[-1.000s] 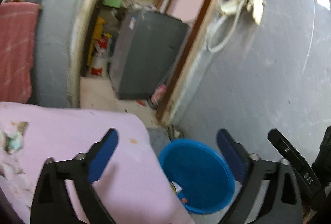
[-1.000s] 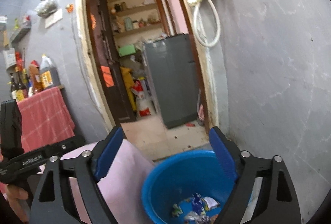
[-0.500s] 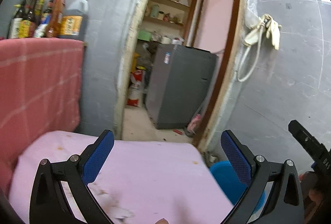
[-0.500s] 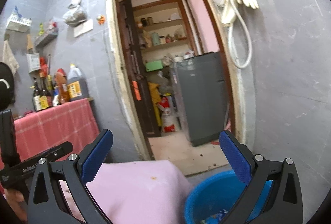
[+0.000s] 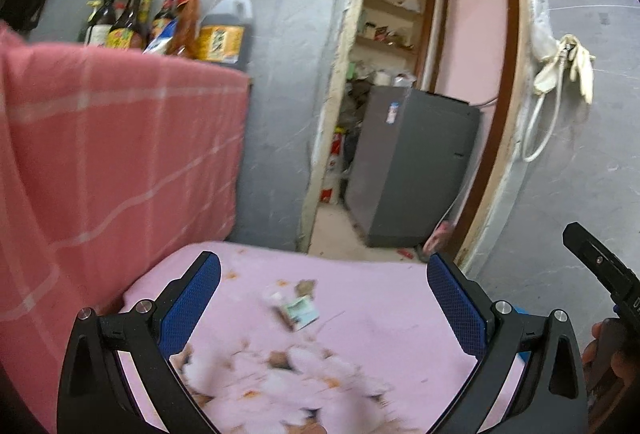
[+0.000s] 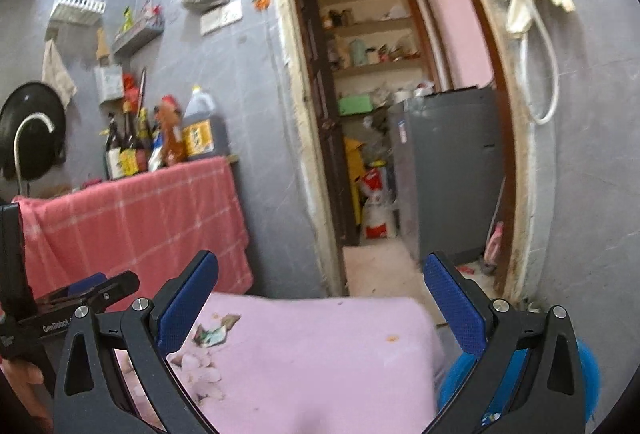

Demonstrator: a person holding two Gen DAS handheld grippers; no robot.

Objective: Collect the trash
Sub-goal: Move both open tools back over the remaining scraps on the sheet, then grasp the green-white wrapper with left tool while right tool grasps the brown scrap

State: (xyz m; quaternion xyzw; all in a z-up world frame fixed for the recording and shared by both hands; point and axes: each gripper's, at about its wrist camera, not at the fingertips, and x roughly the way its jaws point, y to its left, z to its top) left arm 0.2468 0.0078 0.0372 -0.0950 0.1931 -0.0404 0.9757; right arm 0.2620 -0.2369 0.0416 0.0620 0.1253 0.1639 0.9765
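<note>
Roughly centred on the pink table lay the trash: one small greenish wrapper with a brown scrap just beyond it, and a blurred heap of pale scraps nearer the camera, too smeared to count. Left gripper stood wide open and empty, its two blue pads straddling the wrapper without touching it. Right gripper was likewise spread wide, holding nothing, over the bare right half of the table; in its view the wrapper sat by the left pad. Table's far edge and right edge showed open; its left side ran close against the red checked cloth. One blue bucket stood off the table's right edge, mostly hidden behind the right finger, contents barely visible. Beyond the table's far edge, an open doorway with one grey appliance inside. Several bottles stood above the cloth, overlapping, number unclear.
</note>
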